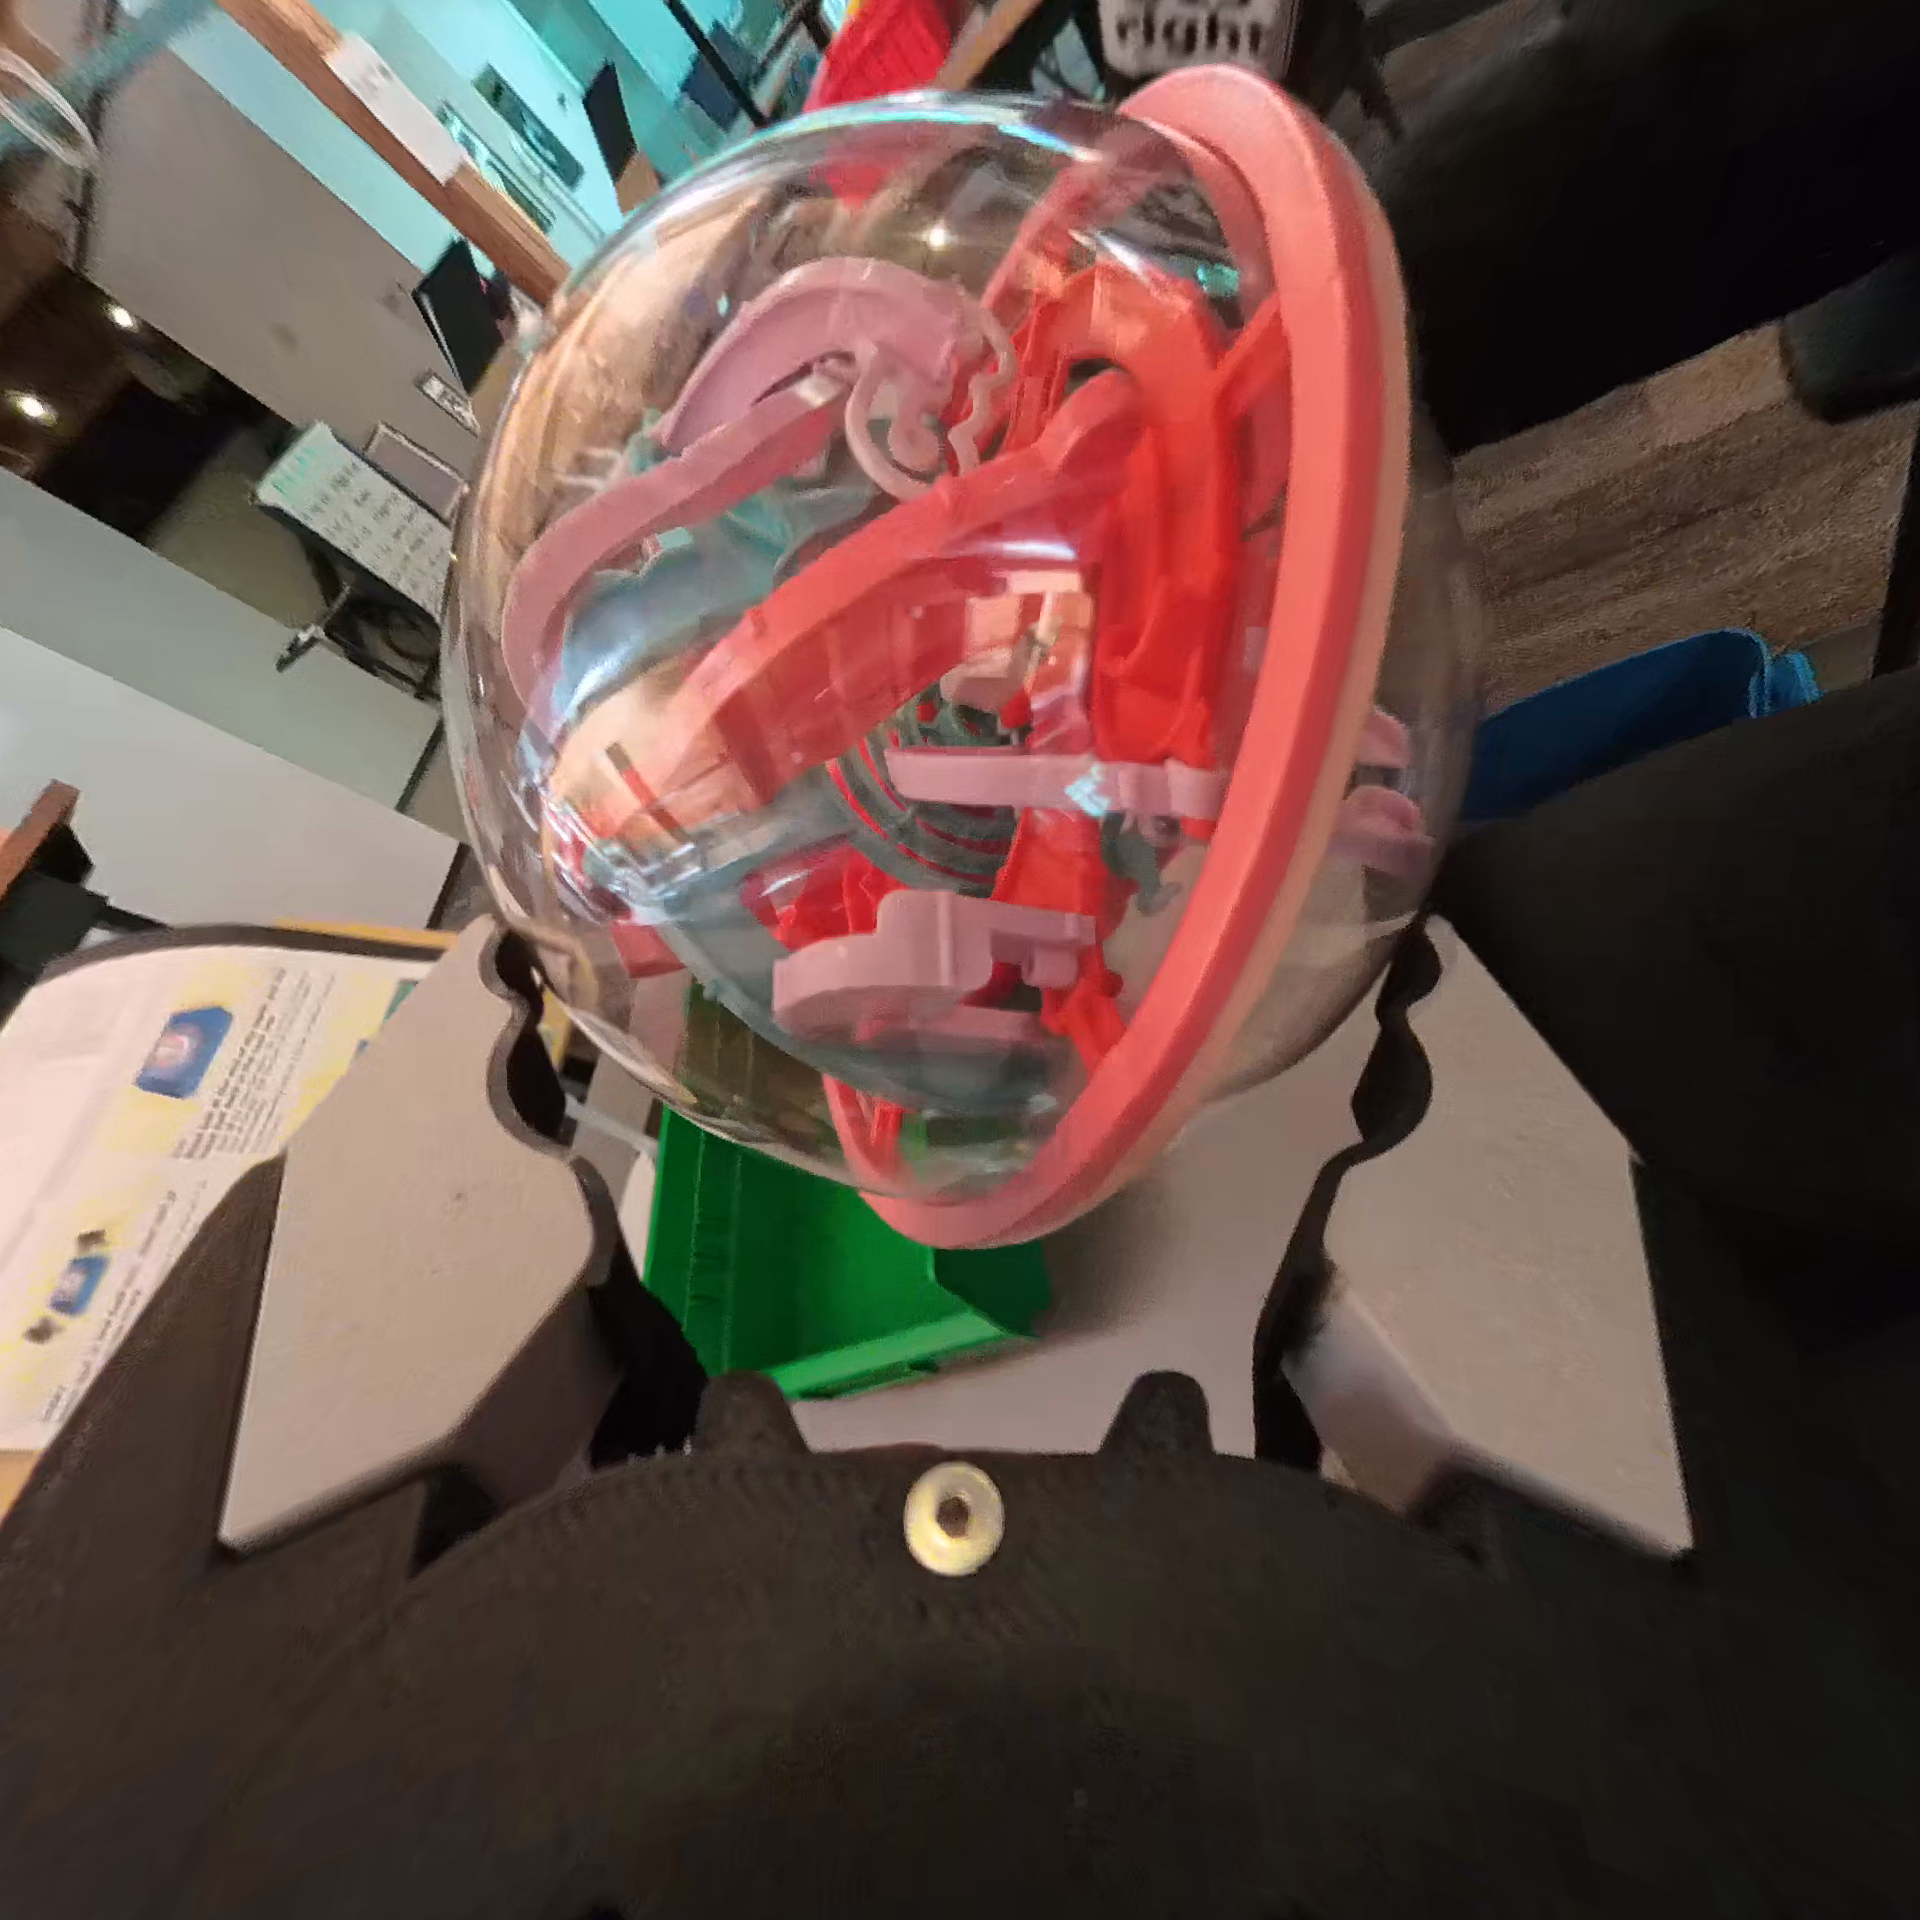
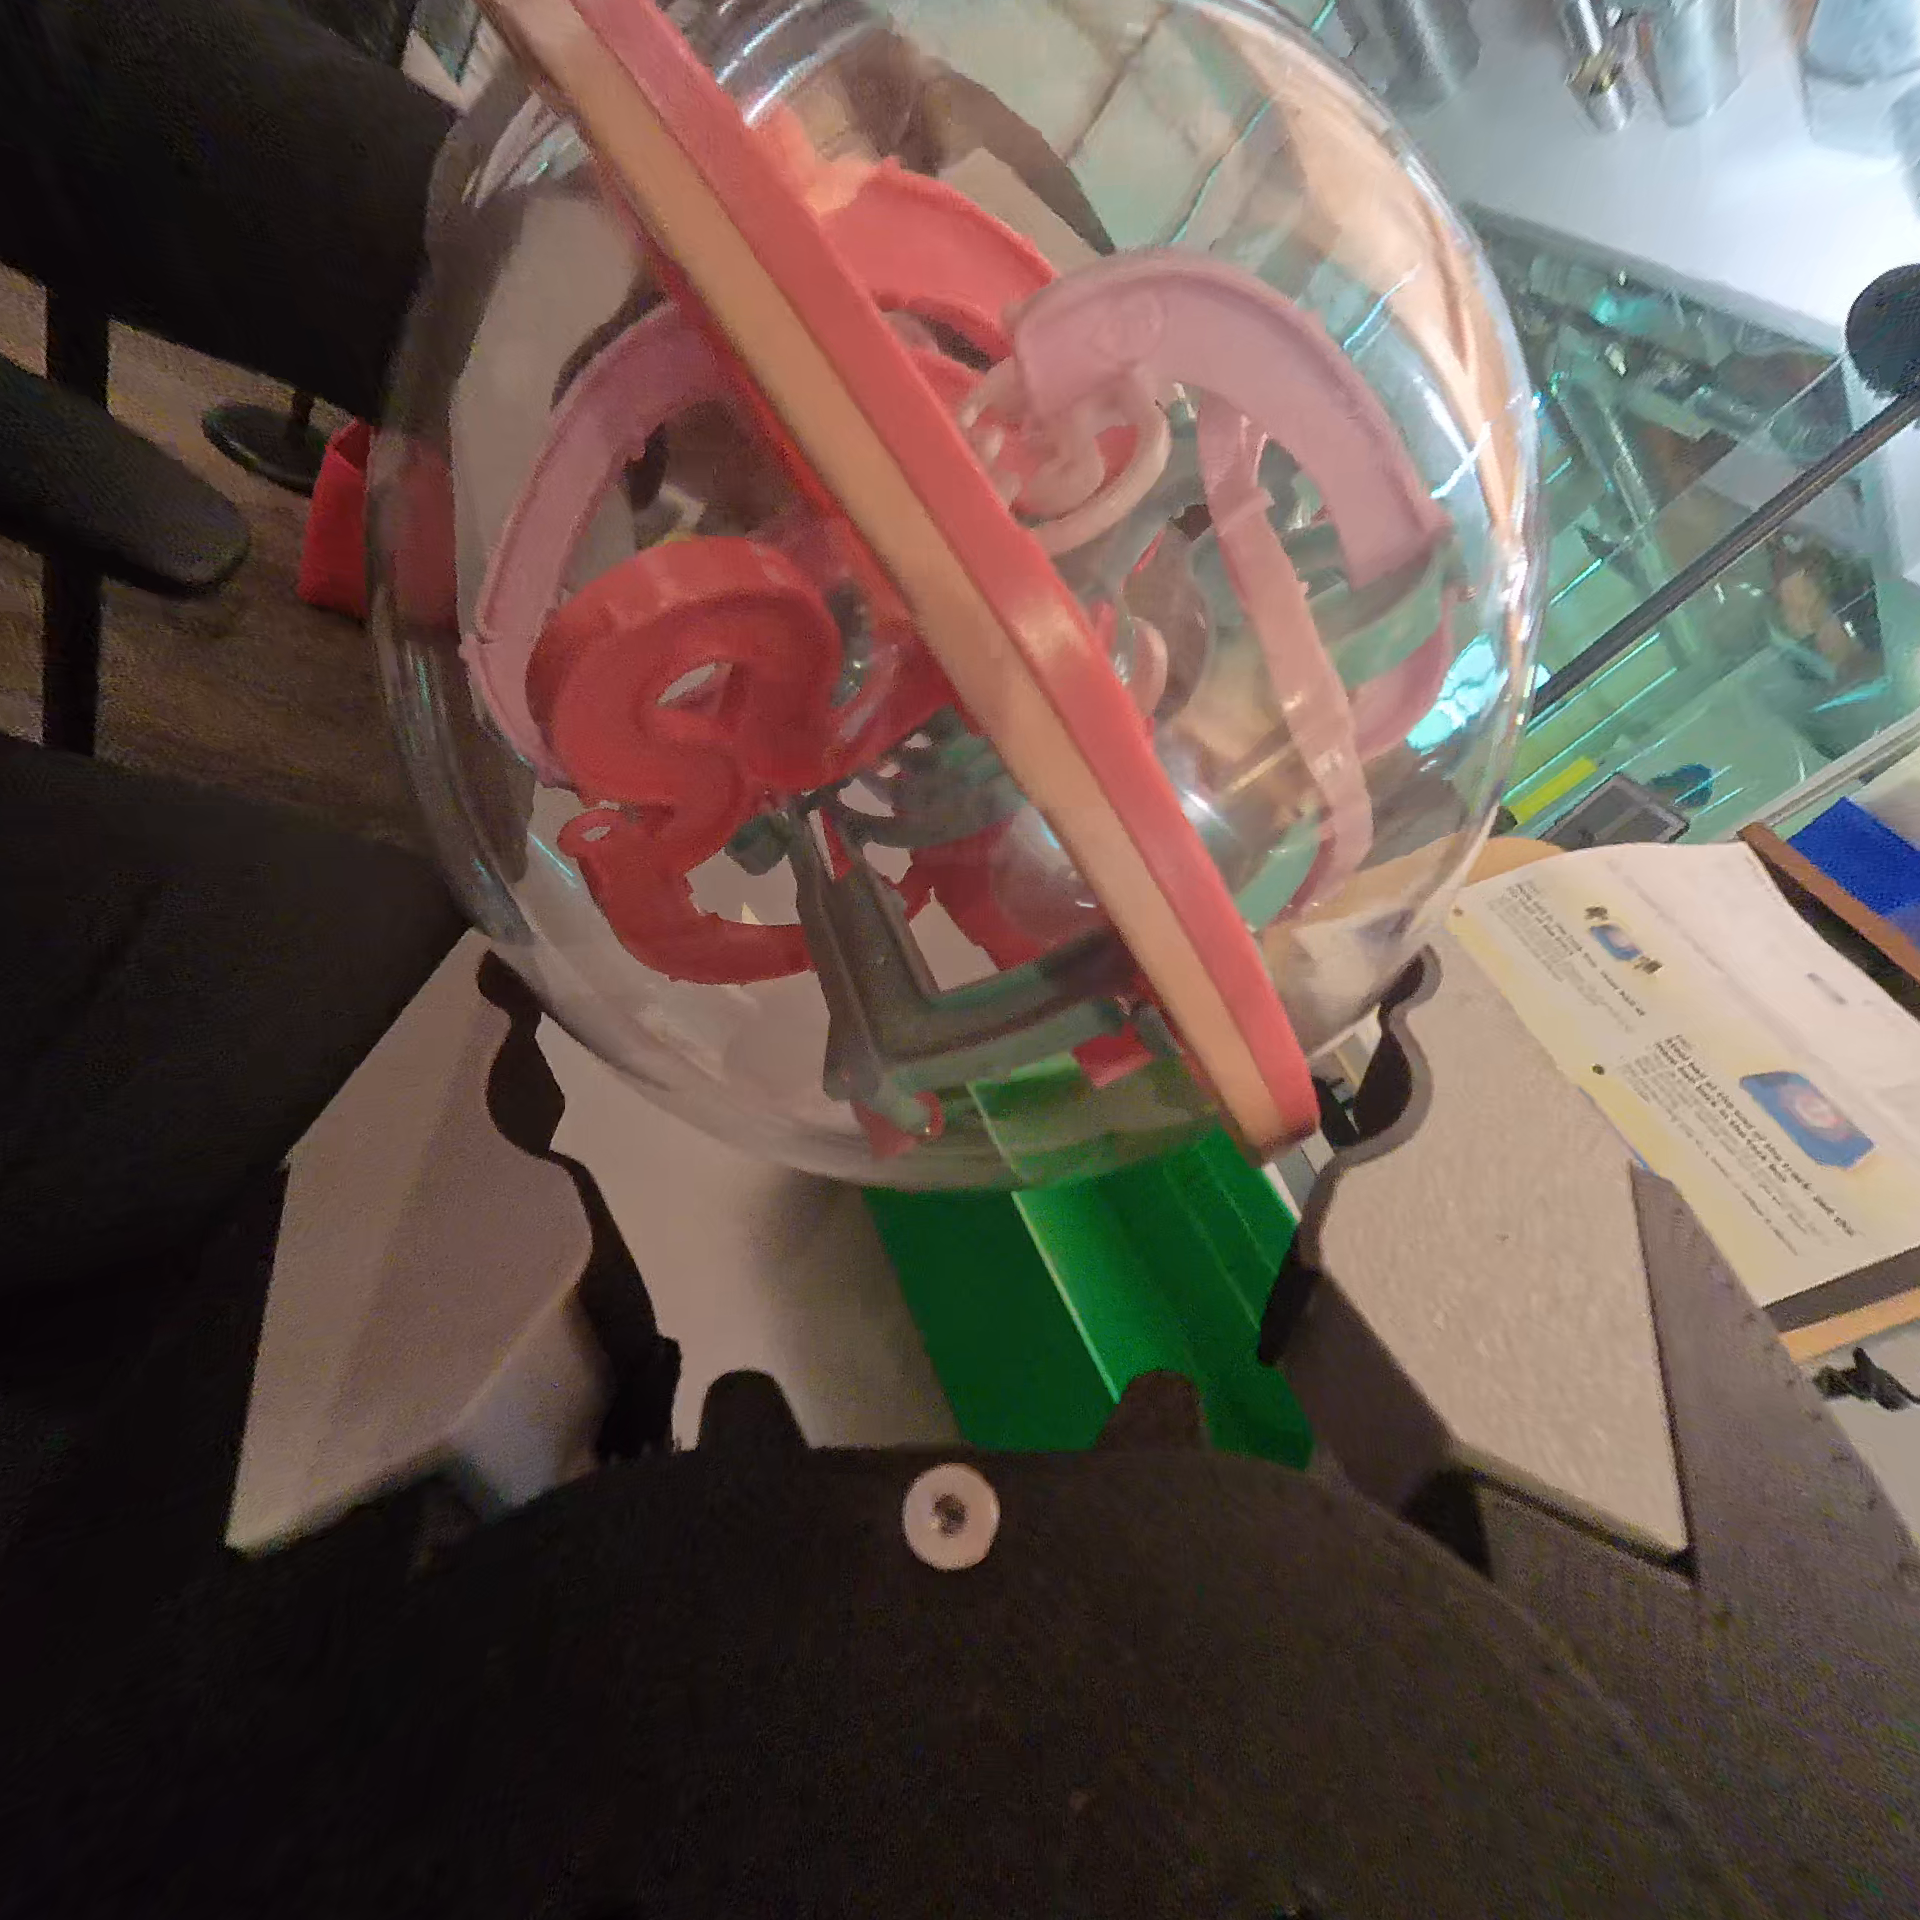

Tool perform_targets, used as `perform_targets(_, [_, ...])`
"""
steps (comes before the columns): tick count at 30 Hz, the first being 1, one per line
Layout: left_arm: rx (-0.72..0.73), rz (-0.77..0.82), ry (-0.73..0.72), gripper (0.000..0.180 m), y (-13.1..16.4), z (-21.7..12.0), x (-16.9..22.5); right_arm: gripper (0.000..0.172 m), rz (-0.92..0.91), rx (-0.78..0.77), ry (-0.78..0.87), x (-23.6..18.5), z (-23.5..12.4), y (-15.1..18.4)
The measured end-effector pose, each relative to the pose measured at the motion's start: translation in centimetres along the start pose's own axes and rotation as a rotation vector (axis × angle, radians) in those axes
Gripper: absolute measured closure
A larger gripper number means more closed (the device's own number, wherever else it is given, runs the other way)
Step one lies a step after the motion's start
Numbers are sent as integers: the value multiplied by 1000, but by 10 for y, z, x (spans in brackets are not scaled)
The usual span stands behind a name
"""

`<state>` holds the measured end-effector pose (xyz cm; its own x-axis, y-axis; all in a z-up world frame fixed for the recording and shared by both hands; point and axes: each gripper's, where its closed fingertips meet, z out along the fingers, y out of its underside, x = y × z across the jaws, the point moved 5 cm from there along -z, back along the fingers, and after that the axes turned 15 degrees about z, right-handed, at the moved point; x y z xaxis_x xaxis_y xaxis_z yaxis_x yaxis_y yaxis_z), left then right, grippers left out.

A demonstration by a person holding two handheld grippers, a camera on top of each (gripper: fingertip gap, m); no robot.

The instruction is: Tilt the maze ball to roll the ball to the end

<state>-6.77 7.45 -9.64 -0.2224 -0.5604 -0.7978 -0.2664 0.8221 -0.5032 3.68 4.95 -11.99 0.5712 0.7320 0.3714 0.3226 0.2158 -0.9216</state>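
Note:
The maze ball (image 1: 727, 582) is a clear sphere with red, pink and grey-green tracks inside and a pink ring (image 1: 1340, 623) around its middle. It fills the centre of both wrist views (image 2: 1299, 312) and is tilted, its ring (image 2: 935, 499) running on a diagonal. My left gripper (image 1: 966, 966) spans the sphere's lower part, both fingertips (image 1: 509, 977) against the clear shell. My right gripper (image 2: 951, 997) holds it the same way from another side, fingertips (image 2: 1392, 1008) on the shell. A green stand (image 1: 831, 1278) sits just below the sphere (image 2: 1091, 1299). I cannot make out the small ball inside.
A printed instruction sheet (image 1: 135, 1122) lies on the table beside the stand and also shows in the right wrist view (image 2: 1714, 1039). Dark chairs (image 2: 104, 499), a red bin (image 2: 338, 520) and a blue bin (image 1: 1621, 717) stand on the carpet beyond. Glass partitions and desks are behind.

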Motion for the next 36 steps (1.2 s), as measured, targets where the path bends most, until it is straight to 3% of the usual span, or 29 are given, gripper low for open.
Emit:
perform_targets(7, [114, -118, 54, 28, -27, -13, -45, 17, 105, 203, -58, 18, -12, -55])
perform_targets(17, [57, 9, 77, 28, -73, -43, -107, 17, 7, 328, -4, 38, -23, -131])
perform_targets(28, [-39, 119, -6, 28, -102, -75, -125, 18, -259, 249, 28, 24, -37, -205])
perform_targets(36, [-226, 205, -85, 27, -116, -103, -139, 18, -399, 237, 37, 20, -30, -239])
